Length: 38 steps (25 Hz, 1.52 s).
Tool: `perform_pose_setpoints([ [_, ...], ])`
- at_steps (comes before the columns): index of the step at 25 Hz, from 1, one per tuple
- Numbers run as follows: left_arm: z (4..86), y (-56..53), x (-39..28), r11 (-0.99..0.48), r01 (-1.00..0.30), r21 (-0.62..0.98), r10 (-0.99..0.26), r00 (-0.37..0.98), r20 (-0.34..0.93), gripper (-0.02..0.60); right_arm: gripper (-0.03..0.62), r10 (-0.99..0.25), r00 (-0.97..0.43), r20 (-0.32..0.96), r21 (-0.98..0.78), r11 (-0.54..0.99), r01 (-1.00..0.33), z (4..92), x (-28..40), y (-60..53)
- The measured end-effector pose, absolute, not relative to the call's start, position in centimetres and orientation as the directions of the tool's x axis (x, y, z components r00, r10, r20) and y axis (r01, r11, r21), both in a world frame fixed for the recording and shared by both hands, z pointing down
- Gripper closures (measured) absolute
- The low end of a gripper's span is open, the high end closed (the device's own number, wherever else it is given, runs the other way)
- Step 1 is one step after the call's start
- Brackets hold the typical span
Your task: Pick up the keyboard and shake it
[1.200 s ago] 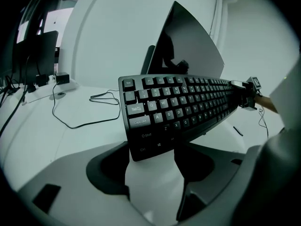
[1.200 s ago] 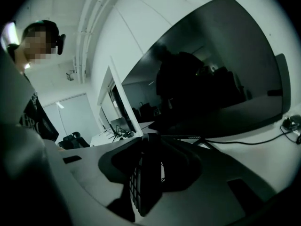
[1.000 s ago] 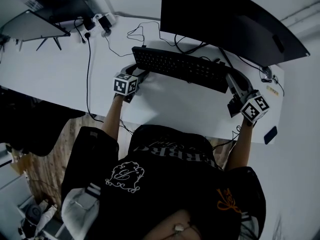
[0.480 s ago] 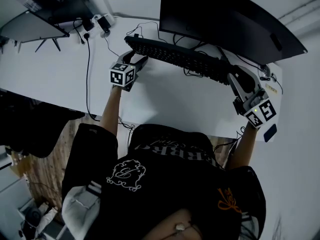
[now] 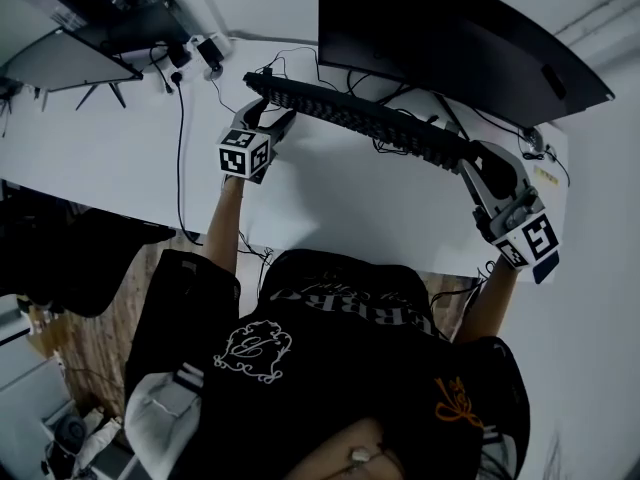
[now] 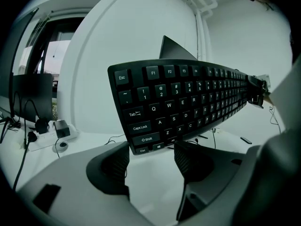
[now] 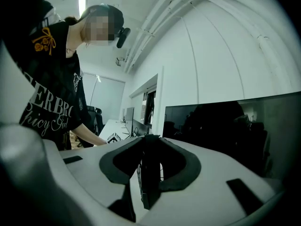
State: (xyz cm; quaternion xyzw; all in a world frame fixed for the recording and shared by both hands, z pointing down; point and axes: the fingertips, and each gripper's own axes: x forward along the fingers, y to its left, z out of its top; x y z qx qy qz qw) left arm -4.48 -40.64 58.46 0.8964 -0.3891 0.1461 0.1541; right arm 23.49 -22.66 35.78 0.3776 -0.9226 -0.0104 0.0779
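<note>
The black keyboard [image 5: 360, 118] hangs in the air above the white desk [image 5: 120, 138], just in front of the monitor, with a gripper at each end. My left gripper [image 5: 266, 118] is shut on its left end; in the left gripper view the keyboard's [image 6: 188, 102] Ctrl corner sits between the two dark pads of the left gripper [image 6: 151, 154], keys facing the camera. My right gripper [image 5: 482, 160] is shut on the right end. In the right gripper view the keyboard [image 7: 146, 187] shows edge-on, pinched in the right gripper [image 7: 150, 147].
A large dark monitor [image 5: 450, 38] stands right behind the keyboard. Cables [image 5: 290, 63] trail across the desk toward a power strip [image 5: 205, 48] at the back left. Another screen [image 5: 60, 58] sits at far left. A small dark object [image 5: 541, 268] lies at the desk's right edge.
Both grippers have lifted the keyboard off the desk toward the monitor. It has tipped from flat to nearly edge-on in the head view, and the right gripper has rolled.
</note>
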Motion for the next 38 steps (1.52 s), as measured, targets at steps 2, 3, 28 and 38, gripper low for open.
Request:
perform_pose_setpoints([
  [2,58.7,-40.2,-4.3,-0.658,-0.736,0.159,-0.640,0.658,0.397,0.278,0.474,-0.715,-0.689,0.117,0.042,0.697,-0.716,36.0,24.1,-22.8],
  [3,58.9,-39.9,-4.2,-0.663,-0.732,0.158,-0.631,0.660,0.408,0.278,0.474,-0.726,-0.680,0.106,0.017,0.685,-0.729,36.2,24.5,-22.9],
  [28,66.8,-31.6,-8.7,-0.599,-0.767,0.230,-0.476,0.572,0.668,0.285,0.468,-0.776,-0.592,0.218,-0.612,0.364,-0.702,50.5,28.5,-29.5],
  [38,68.3,-30.0,-10.2,-0.573,-0.783,0.241,-0.432,0.539,0.723,0.324,0.470,-0.759,-0.569,0.316,-0.744,0.175,-0.645,58.9,29.2,-32.6],
])
